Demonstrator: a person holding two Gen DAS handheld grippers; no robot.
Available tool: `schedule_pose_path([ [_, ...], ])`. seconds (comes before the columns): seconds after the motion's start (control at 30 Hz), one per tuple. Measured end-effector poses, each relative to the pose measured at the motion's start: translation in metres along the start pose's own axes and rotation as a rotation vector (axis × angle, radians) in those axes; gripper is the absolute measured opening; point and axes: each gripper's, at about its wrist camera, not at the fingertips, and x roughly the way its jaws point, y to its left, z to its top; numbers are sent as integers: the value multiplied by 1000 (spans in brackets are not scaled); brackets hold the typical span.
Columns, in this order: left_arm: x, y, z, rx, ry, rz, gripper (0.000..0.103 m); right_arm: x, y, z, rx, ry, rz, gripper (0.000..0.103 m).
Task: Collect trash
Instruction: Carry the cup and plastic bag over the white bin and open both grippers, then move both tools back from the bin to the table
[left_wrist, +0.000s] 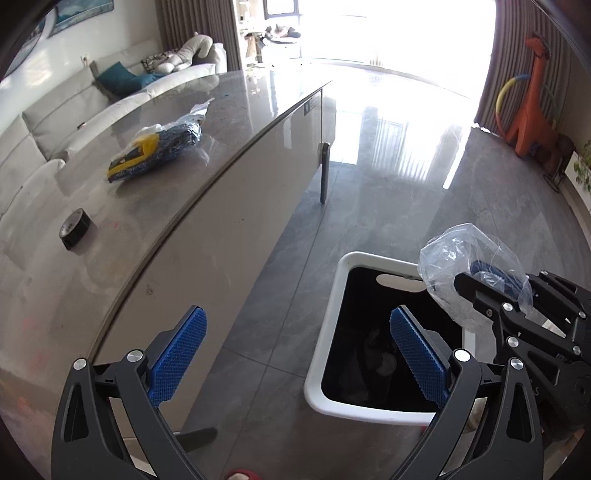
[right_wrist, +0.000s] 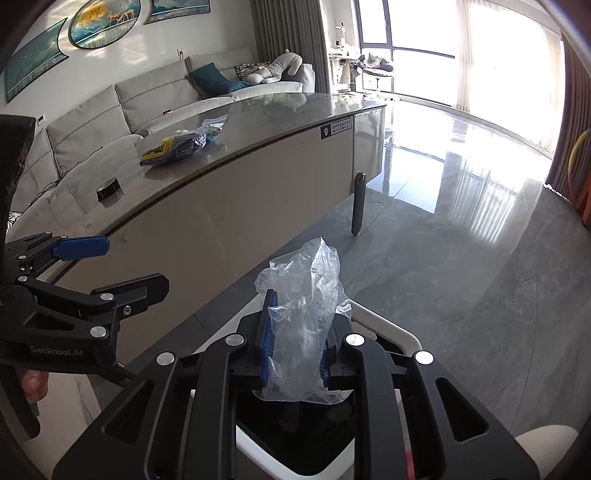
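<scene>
Glossy grey tabletop (left_wrist: 110, 206) bearing packet (left_wrist: 157, 151) and tape roll (left_wrist: 76, 228), sofa (right_wrist: 147, 96) behind, polished floor (left_wrist: 388, 184), left gripper (left_wrist: 295, 358) spread wide, right gripper (right_wrist: 295, 350) clamping crumpled plastic bag (right_wrist: 306, 314) above white bin (left_wrist: 332, 332).

daylight from blown-out windows (right_wrist: 509, 55) | glare on floor (left_wrist: 406, 122) | fisheye-bent edges, dark corners | sharp

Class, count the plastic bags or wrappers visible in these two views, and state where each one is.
2. A crumpled clear bag is clamped in the right gripper above the white bin; a bagged blue-and-yellow item lies on the table. Others may be hidden inside the bin.
</scene>
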Motion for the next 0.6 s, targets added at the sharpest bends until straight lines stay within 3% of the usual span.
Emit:
schedule_pose_path([
  [0.07,0,4,0,-17,-6,-3,98,16,7,-4,-49,86,-18,73],
  [0.1,-1,6,0,-25,-4,-9,98,25,10,-8,-74,129,-39,100],
  [0.27,-4,12,-3,-36,-5,-56,98,38,17,-21,-138,161,-93,98],
  [0.6,-19,40,-3,-134,-134,-115,98,10,27,11,-223,-12,-91,98],
])
